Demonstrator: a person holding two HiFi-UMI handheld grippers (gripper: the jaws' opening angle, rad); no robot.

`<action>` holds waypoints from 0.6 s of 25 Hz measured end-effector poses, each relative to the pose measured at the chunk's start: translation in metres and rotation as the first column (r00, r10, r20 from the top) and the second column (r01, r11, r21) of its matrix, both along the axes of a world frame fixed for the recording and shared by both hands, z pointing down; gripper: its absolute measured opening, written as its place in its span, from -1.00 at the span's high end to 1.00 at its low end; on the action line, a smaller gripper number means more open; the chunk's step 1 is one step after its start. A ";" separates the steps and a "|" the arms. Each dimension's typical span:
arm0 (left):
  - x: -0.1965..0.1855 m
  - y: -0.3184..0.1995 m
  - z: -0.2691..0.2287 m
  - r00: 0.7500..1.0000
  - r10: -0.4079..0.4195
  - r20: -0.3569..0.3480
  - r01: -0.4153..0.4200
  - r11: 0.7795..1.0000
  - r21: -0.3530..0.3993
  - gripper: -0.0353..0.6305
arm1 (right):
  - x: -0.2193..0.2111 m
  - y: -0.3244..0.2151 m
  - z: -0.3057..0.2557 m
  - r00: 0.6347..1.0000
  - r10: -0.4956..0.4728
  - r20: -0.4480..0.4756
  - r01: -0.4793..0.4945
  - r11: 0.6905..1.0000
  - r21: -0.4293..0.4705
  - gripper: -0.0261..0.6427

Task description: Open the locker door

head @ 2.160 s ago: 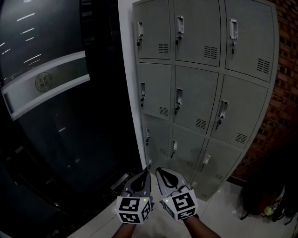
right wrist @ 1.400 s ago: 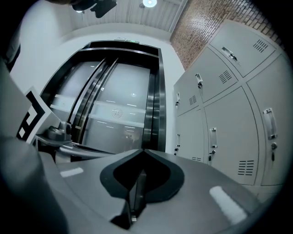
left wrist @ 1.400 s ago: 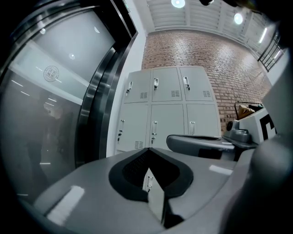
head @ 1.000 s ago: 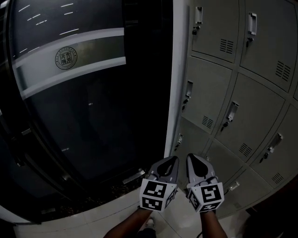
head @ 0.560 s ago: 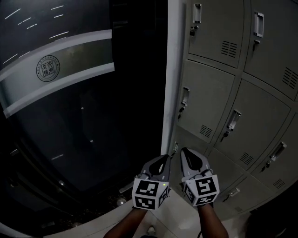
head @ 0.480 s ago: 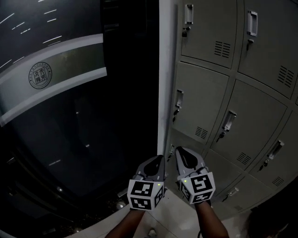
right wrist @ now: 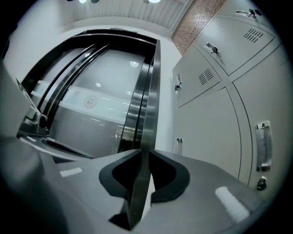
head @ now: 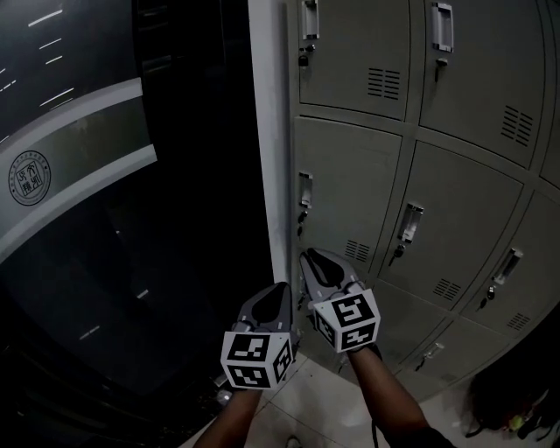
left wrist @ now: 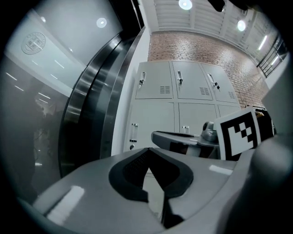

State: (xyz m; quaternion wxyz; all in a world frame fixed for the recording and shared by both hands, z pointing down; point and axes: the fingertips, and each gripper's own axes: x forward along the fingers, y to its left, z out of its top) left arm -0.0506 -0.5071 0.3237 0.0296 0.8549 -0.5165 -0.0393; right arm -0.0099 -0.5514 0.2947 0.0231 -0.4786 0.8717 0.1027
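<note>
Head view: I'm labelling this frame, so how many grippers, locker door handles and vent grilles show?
Grippers: 2, left gripper and right gripper, whose empty jaws have just been opening
Locker door handles: 6 in clear sight
Vent grilles: 5
Total: 13

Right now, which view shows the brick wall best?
The left gripper view: the brick wall spreads above the lockers. The right gripper view shows only a strip of it; the head view shows none.

Dark glass wall (head: 105,289) bearing a round emblem (head: 29,175), beside white pillar (head: 267,131).
</note>
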 end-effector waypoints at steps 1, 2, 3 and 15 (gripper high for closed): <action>0.000 -0.003 0.001 1.000 0.009 -0.001 -0.009 1.000 -0.003 0.88 | 0.002 -0.007 -0.002 1.000 0.008 0.006 -0.008 1.000 0.000 0.86; 0.000 -0.005 0.001 1.000 0.015 -0.002 -0.016 1.000 -0.006 0.88 | 0.004 -0.015 -0.003 1.000 0.016 0.010 -0.016 1.000 -0.001 0.84; -0.001 -0.008 0.001 1.000 0.020 -0.001 -0.020 1.000 -0.008 0.88 | 0.005 -0.022 -0.005 1.000 0.022 0.015 -0.022 1.000 -0.003 0.83; -0.010 -0.042 -0.003 1.000 0.013 -0.007 -0.013 1.000 -0.007 0.88 | 0.006 -0.099 -0.011 0.998 0.066 0.003 -0.066 0.998 -0.018 0.70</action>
